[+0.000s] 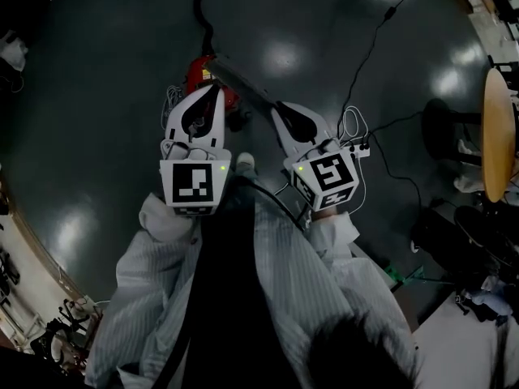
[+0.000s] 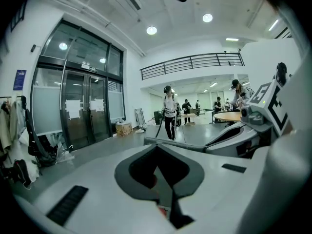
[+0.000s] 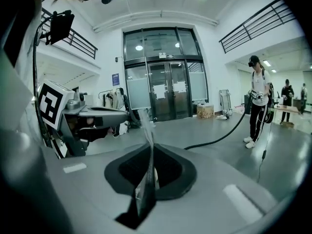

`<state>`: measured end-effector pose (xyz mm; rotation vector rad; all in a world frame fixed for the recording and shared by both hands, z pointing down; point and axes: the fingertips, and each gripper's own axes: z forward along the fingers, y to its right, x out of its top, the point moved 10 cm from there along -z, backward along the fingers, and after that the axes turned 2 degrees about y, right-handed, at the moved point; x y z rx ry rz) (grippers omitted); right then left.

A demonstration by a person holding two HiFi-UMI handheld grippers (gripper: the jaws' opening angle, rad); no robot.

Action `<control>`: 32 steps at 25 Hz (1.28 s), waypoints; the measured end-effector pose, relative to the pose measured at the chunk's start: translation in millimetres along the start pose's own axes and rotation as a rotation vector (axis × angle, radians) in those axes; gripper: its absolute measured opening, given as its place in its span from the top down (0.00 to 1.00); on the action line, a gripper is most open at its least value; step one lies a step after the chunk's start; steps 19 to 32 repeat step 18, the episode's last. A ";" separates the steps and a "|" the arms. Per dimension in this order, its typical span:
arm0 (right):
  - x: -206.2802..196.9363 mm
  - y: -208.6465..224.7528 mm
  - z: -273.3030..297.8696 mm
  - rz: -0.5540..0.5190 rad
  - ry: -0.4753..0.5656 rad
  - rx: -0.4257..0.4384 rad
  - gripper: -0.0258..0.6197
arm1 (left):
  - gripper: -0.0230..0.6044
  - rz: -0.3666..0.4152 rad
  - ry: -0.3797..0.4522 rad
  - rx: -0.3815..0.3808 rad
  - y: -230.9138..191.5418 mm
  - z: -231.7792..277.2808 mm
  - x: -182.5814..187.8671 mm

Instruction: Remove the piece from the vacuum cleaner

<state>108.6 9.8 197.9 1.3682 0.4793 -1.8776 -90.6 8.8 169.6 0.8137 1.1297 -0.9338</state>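
Note:
The red vacuum cleaner (image 1: 197, 73) sits on the dark floor, its black hose (image 1: 201, 6) trailing away. A grey tube piece (image 1: 243, 83) slants from it to my right gripper (image 1: 274, 106), which is shut on the tube's end. In the right gripper view the tube (image 3: 145, 179) shows as a thin shiny strip pinched between the jaws of that gripper (image 3: 147, 143). My left gripper (image 1: 214, 90) hovers over the red body with its jaws shut. In the left gripper view its tips (image 2: 157, 145) meet, a bit of red shows below them, and the tube (image 2: 170, 142) runs across behind.
Black cables (image 1: 381, 31) and a white power strip (image 1: 361, 148) lie on the floor to the right. A round wooden table (image 1: 496, 132) stands at the far right. Another person (image 3: 257, 99) with a hose stands further off, near glass doors (image 3: 165, 96).

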 end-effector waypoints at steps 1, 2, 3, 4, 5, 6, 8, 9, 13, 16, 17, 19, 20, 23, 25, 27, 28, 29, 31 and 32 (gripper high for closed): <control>3.0 -1.3 0.8 -0.002 0.001 0.004 0.92 | 0.96 -0.005 0.004 0.001 -1.6 -1.2 1.7; 5.5 -2.4 1.3 -0.003 0.002 0.009 0.92 | 0.96 -0.008 0.006 0.002 -2.4 -2.4 3.2; 7.4 -3.1 1.7 -0.003 0.002 0.014 0.92 | 0.96 -0.007 0.007 0.002 -2.6 -3.2 4.5; 9.0 -3.3 2.5 -0.003 0.002 0.018 0.92 | 0.96 -0.004 0.007 0.000 -2.7 -3.1 5.9; 10.8 -3.3 3.9 -0.004 0.002 0.021 0.92 | 0.96 -0.002 0.008 0.000 -3.0 -2.2 7.4; 12.6 -3.6 5.5 -0.006 0.001 0.025 0.92 | 0.96 -0.004 0.012 0.002 -3.8 -0.8 8.3; 16.1 -5.4 8.1 -0.009 -0.001 0.035 0.92 | 0.96 -0.007 0.018 0.005 -5.5 1.2 9.8; 17.7 -6.5 9.2 -0.010 -0.001 0.041 0.92 | 0.96 -0.006 0.020 0.005 -6.3 1.7 11.0; 21.4 -13.7 12.7 -0.016 -0.002 0.052 0.92 | 0.96 0.004 0.020 0.006 -10.9 -0.3 13.3; 20.1 -19.9 14.5 -0.018 0.001 0.057 0.92 | 0.96 0.006 0.016 0.009 -13.7 -4.6 9.9; 19.2 -21.9 15.2 -0.018 0.003 0.058 0.92 | 0.96 0.007 0.015 0.011 -14.5 -6.1 8.3; 18.2 -23.8 15.9 -0.018 0.004 0.058 0.92 | 0.96 0.008 0.013 0.013 -15.3 -7.6 6.7; 18.2 -23.8 15.9 -0.018 0.004 0.058 0.92 | 0.96 0.008 0.013 0.013 -15.3 -7.6 6.7; 18.2 -23.8 15.9 -0.018 0.004 0.058 0.92 | 0.96 0.008 0.013 0.013 -15.3 -7.6 6.7; 18.2 -23.8 15.9 -0.018 0.004 0.058 0.92 | 0.96 0.008 0.013 0.013 -15.3 -7.6 6.7; 18.2 -23.8 15.9 -0.018 0.004 0.058 0.92 | 0.96 0.008 0.013 0.013 -15.3 -7.6 6.7; 18.2 -23.8 15.9 -0.018 0.004 0.058 0.92 | 0.96 0.008 0.013 0.013 -15.3 -7.6 6.7; 18.2 -23.8 15.9 -0.018 0.004 0.058 0.92 | 0.96 0.008 0.013 0.013 -15.3 -7.6 6.7; 18.2 -23.8 15.9 -0.018 0.004 0.058 0.92 | 0.96 0.008 0.013 0.013 -15.3 -7.6 6.7; 18.2 -23.8 15.9 -0.018 0.004 0.058 0.92 | 0.96 0.008 0.013 0.013 -15.3 -7.6 6.7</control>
